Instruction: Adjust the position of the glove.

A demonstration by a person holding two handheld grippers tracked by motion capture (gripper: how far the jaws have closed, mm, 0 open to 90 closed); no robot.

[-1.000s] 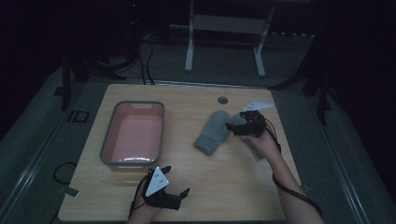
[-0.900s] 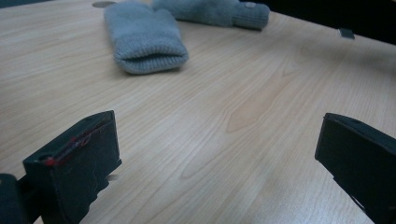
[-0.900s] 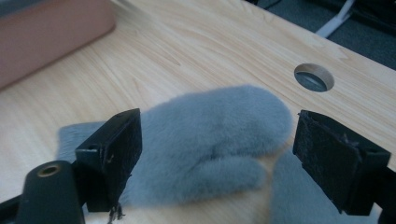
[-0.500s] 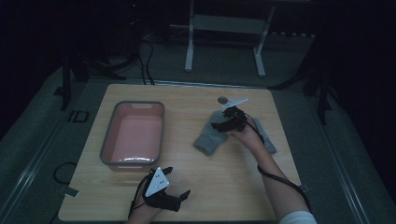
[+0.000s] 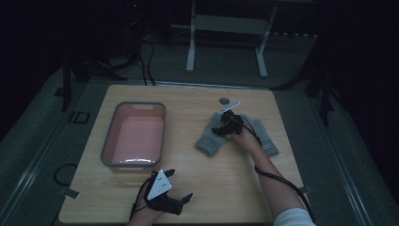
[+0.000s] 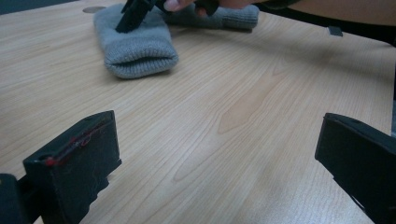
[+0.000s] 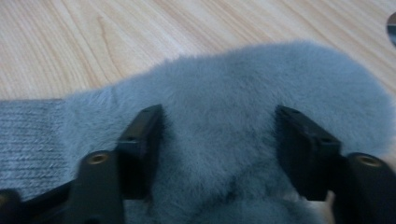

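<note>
Resting near the front edge of the surface (image 5: 197, 188), the left tongs (image 5: 181, 200) lie low w/ jaws wide apart, nothing between them; in the left gripper view just bare wood shows between the two black jaws. Pink tub (image 5: 109, 141) w/ grey rim sits just beyond and to the left, apart from the tongs.

Further in, right of centre, the grey glove (image 5: 210, 140) lies flat on the surface, cuff end toward the near side. The right tongs (image 5: 220, 130) are down on it, person's right hand (image 5: 242, 137) behind them. In the right gripper view, the glove's fuzzy part (image 7: 219, 140) bulges up between the two jaws, fabric at both pads; jaws have just been closing in on it, partly shut. Can't tell for sure if pads are pressing hard yet, but fabric fills the gap between them. A second grey glove (image 5: 263, 139) lies just right of the hand, partly under the forearm.

Beyond, near the far edge: small round grommet (image 5: 224, 100) in the surface.
</note>
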